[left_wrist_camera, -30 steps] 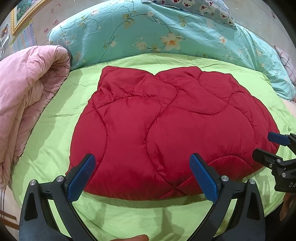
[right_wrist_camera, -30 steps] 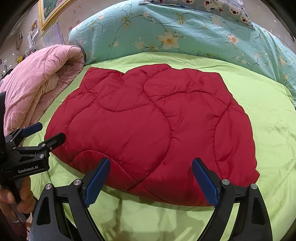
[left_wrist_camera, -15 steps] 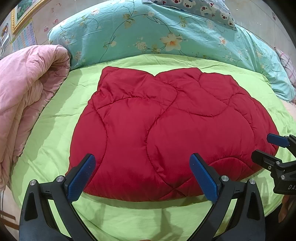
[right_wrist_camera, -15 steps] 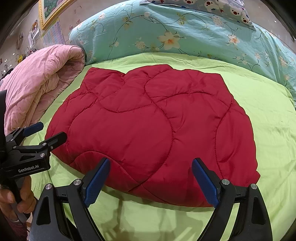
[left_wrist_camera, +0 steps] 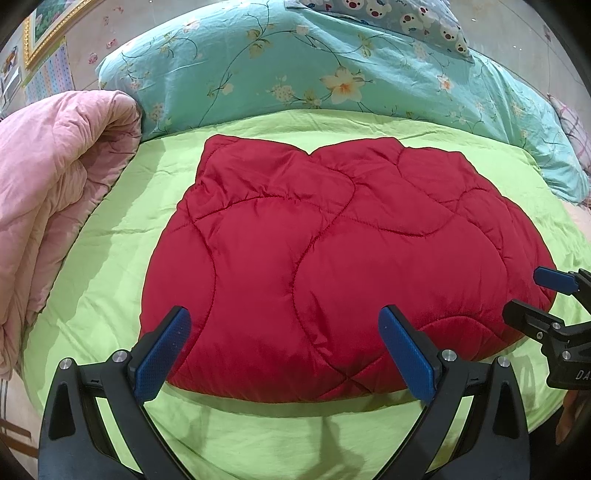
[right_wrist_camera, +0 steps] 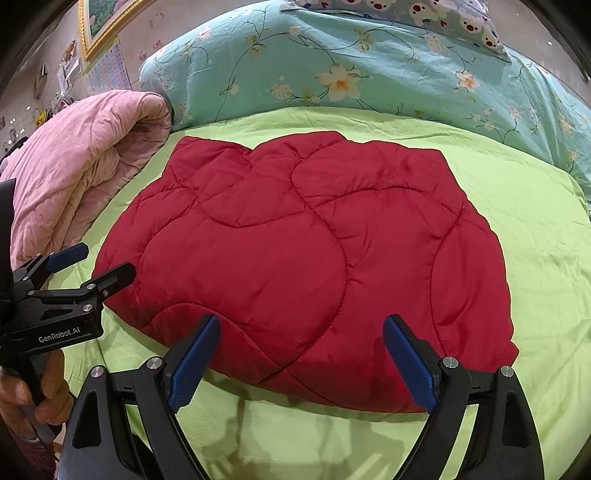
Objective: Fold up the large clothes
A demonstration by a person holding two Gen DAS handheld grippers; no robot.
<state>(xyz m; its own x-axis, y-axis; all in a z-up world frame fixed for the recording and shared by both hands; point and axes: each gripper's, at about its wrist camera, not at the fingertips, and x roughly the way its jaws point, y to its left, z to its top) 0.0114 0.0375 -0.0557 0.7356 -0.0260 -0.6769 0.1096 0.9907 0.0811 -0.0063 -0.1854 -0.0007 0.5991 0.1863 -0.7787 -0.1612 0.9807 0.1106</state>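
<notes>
From the left wrist camera, a red quilted garment (left_wrist_camera: 332,266) is lying flat in the middle of a lime green bedsheet (left_wrist_camera: 103,280). Its puffy, slightly shiny fabric is stitched in curving lines, and its outline is rounded and folded, broader near the camera and narrowing toward the far end. Its long axis is running left to right across the bed in this view. The left gripper (left_wrist_camera: 288,354) is hovering over the near edge with its jaws spread wide, blue textured pads (left_wrist_camera: 162,354) facing each other and pinching nothing. At the right edge, the right gripper (left_wrist_camera: 535,299) is showing side-on, jaws apart, just beside the garment's right end; whether it is touching the fabric cannot be told. A rolled pink comforter (left_wrist_camera: 55,206) is lying along the left, and a teal floral duvet (left_wrist_camera: 332,66) is stretching across the back.

From the right wrist camera, the same garment (right_wrist_camera: 303,258) is appearing with its right edge fully in view, straight-sided and ending in a squared near corner, which the other view cuts off. The right gripper (right_wrist_camera: 303,362) is hanging over the near hem, jaws spread wide and empty. Only here, a hand (right_wrist_camera: 33,398) is showing at lower left, gripping the handle of the left gripper (right_wrist_camera: 96,262), whose open jaws are sitting beside the garment's left end. A gold picture frame (right_wrist_camera: 96,26) is hanging on the far wall.
</notes>
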